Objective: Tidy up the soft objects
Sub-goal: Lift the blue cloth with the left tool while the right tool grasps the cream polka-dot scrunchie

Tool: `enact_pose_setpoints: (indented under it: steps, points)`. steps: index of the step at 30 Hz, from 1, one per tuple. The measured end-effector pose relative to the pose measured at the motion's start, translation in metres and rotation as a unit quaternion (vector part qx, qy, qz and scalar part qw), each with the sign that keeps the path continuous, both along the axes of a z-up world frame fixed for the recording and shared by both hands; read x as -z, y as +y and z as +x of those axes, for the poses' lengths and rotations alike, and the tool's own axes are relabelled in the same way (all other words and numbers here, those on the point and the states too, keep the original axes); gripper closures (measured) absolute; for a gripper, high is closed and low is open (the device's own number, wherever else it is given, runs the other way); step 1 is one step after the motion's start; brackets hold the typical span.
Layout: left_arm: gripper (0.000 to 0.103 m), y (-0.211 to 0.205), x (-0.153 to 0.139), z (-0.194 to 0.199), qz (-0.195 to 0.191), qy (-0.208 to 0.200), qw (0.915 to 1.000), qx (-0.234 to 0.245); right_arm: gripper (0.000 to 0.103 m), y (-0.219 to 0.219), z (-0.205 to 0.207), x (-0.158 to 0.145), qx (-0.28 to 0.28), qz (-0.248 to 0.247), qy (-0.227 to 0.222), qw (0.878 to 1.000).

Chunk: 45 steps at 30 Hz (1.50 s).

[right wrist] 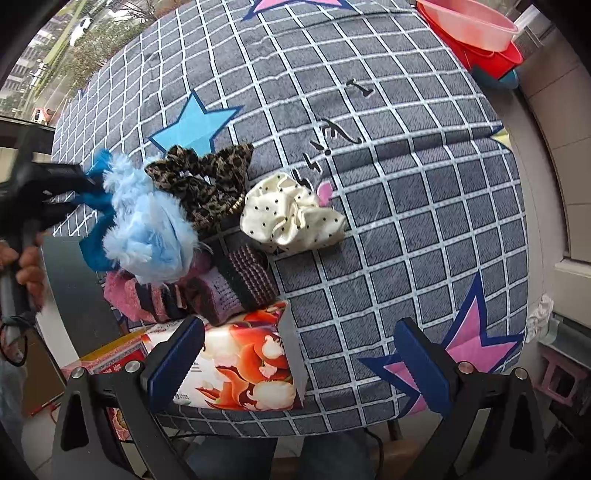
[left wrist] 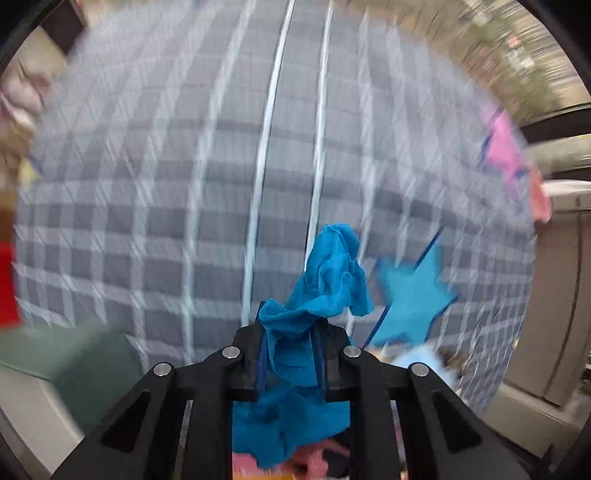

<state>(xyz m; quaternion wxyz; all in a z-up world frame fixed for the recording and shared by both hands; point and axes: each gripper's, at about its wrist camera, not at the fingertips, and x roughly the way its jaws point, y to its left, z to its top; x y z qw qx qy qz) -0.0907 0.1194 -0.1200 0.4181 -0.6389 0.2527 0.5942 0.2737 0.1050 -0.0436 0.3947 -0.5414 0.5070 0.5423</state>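
Hands at work over a checked tablecloth [right wrist: 406, 192]: at the far left of the table, a person's left gripper [left wrist: 291, 347] pinches a crumpled blue cloth [left wrist: 325, 280] between its fingers, the fabric spilling above and below the closed jaws. The left wrist view is smeared, so the tool appears to be in motion, though where it is headed cannot be read. Seen from the right wrist camera, the cloth hangs just beside a fluffy pale-blue item [right wrist: 147, 225] at the left edge of a heap of soft things. That heap carries on rightward with a leopard-print scrunchie [right wrist: 207, 177], striped knitted pieces [right wrist: 236, 280] and a pink fuzzy piece [right wrist: 122, 291], all packed against one another above a flower-printed box [right wrist: 243, 365] near the front edge. Further right, apart from the pile, a cream polka-dot scrunchie [right wrist: 291, 214] lies alone on the cloth. At the lower right, the right gripper [right wrist: 295, 365] hovers above the front edge with its fingers spread wide, holding nothing. Pink and red basins [right wrist: 476, 29] sit stacked at the far right corner. The step in hand looks like carrying the blue cloth to or from the pile; the next move likely calls for setting it down with the other items, then bringing the open right gripper to the lone polka-dot scrunchie.
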Motion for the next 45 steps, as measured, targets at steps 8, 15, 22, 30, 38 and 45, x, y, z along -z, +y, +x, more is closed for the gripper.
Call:
enact_pose_setpoints:
  steps: [8,15,22,30,38,45]
  points:
    - [0.019,0.03,-0.032,-0.009,0.049,0.018,0.9985,0.017,0.0,0.01,-0.004,0.003,0.001,0.009,0.027,1.0]
    - [0.019,0.035,-0.031,0.007,0.01,0.006,0.9998,0.016,0.0,0.025,0.011,0.014,0.019,0.023,0.013,0.999]
    - [0.019,0.077,-0.038,0.047,0.0,0.042,0.9973,0.06,0.0,0.043,0.013,0.037,0.034,0.013,0.038,0.999]
    - [0.019,0.114,-0.003,0.063,-0.024,0.06,0.995,0.076,0.0,0.055,-0.013,0.072,-0.011,0.014,0.027,0.999]
    - [0.017,0.124,0.036,0.053,-0.044,0.074,0.9928,0.084,0.022,0.051,-0.034,0.101,-0.056,0.006,-0.012,0.998]
    - [0.085,0.17,0.001,0.063,-0.03,0.08,0.9887,0.123,0.064,0.05,-0.03,0.09,-0.049,0.011,-0.018,0.999]
